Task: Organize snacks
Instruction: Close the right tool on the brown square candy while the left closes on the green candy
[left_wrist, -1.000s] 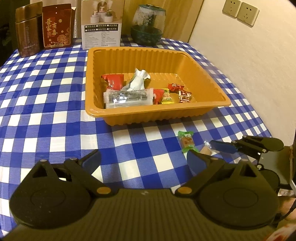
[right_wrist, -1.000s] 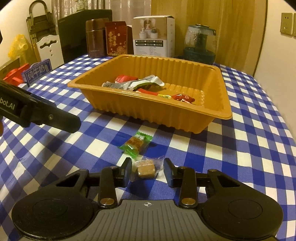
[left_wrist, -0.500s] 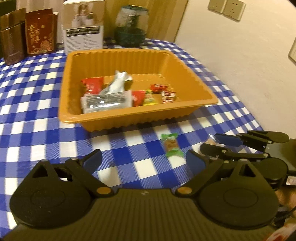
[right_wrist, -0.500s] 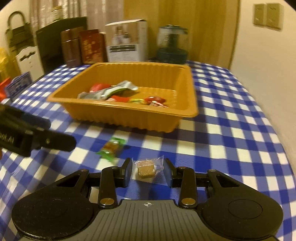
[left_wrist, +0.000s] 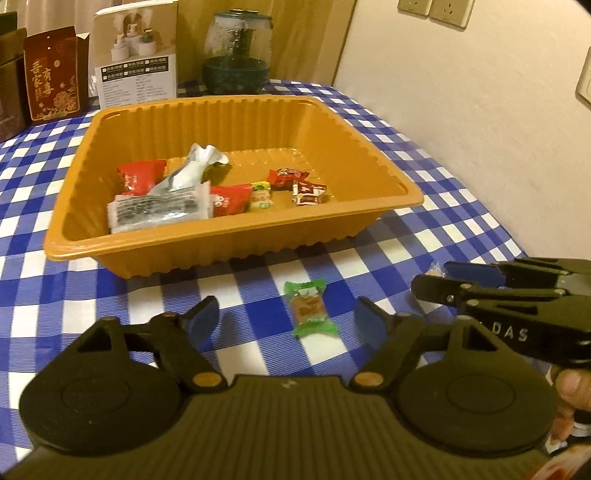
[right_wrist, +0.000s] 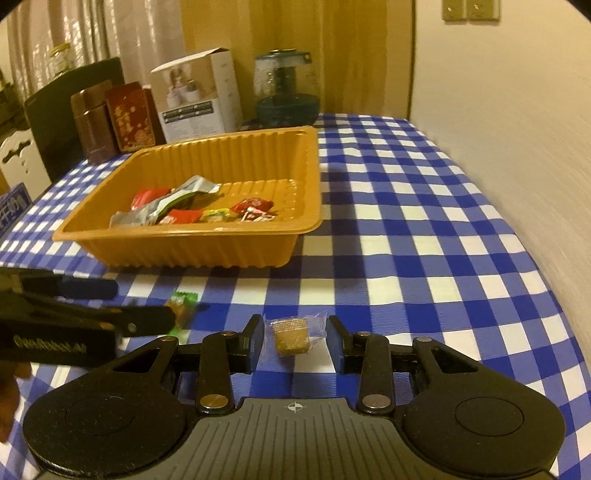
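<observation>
A green-wrapped candy (left_wrist: 310, 308) lies on the checked cloth in front of the orange tray (left_wrist: 229, 236). My left gripper (left_wrist: 286, 312) straddles this candy. Its jaws are closing, and the blue pads stand clear of the wrapper on both sides. My right gripper (right_wrist: 295, 328) is shut on a brown candy in a clear wrapper (right_wrist: 290, 336), held just above the cloth. In the left wrist view the right gripper (left_wrist: 437, 275) reaches in from the right with the brown candy (left_wrist: 434, 268) at its tips. The tray holds several wrapped snacks (left_wrist: 159, 210).
Behind the tray stand a red box (left_wrist: 55, 85), a white box (left_wrist: 136, 62) and a glass jar (left_wrist: 236, 55). A wall (left_wrist: 480, 129) runs close along the table's right edge. The left gripper (right_wrist: 142, 302) crosses the right wrist view beside the green candy (right_wrist: 181, 302).
My left gripper slid over until the green candy lay between its jaws, and the jaws narrowed. My right gripper kept hold of the brown candy, rolled, and drifted across the table.
</observation>
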